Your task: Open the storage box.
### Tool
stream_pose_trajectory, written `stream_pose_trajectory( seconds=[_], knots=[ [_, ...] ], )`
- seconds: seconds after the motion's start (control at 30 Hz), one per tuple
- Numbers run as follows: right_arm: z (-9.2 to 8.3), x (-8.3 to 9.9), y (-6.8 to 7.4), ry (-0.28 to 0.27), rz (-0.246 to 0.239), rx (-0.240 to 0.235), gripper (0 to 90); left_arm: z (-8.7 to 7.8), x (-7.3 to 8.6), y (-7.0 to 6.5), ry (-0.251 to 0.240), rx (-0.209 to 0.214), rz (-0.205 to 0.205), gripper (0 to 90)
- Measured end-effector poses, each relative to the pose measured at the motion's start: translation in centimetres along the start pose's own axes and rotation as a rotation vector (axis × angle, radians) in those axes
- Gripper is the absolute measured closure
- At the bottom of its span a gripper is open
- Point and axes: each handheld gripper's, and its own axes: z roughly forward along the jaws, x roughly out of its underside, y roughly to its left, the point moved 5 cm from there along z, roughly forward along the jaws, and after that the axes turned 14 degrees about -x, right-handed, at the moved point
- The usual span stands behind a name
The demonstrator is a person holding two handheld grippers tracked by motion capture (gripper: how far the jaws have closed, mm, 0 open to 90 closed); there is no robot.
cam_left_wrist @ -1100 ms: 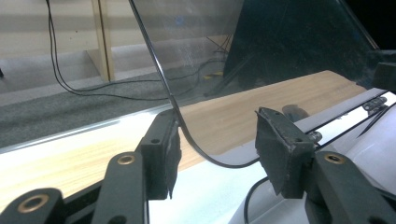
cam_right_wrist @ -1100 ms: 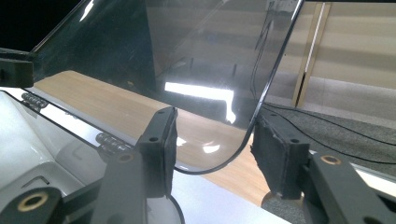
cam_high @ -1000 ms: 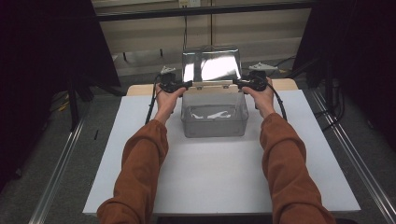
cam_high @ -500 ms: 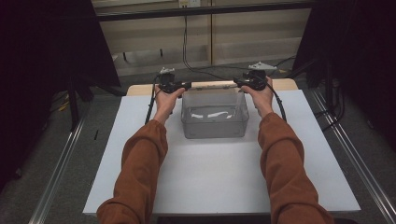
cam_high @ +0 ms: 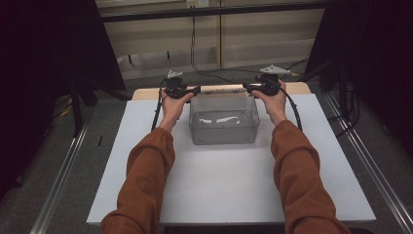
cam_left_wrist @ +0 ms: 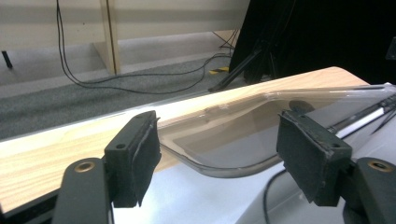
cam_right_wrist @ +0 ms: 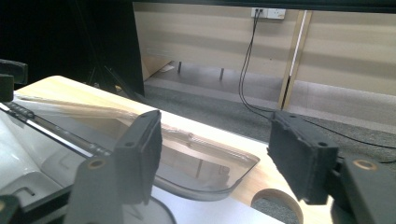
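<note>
Clear lid (cam_left_wrist: 243, 135) (edges cut off)

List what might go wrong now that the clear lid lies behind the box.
1. The lid lies on the wooden strip at the table's far edge; a nudge from either gripper might push it off.
2. The jaws of the left gripper and right gripper have just been opening, with lid corners between them; pulling back carelessly might snag it.
3. The box sits close in front and might get bumped.
</note>
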Motion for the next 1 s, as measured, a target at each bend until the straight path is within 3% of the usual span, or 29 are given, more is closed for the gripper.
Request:
stream_pose_trajectory(
  seconds=[0.4, 0.67, 1.0],
  knots=[
    [-1.0, -0.2, 0.7, -0.013, -0.011, 0.008, 19.7, -0.9, 0.6, 0.3, -0.034, -0.017, -0.010, 14.4],
    [-1.6, 0.0, 1.2, -0.037, -0.001, -0.003, 10.5, -1.9, 0.7, -0.2, -0.057, -0.015, 0.016, 8.6],
    [-2.8, 0.5, 2.2, -0.055, -0.032, -0.006, 4.4, -3.0, 1.2, -0.6, -0.086, -0.007, 0.036, 4.8]
  ],
)
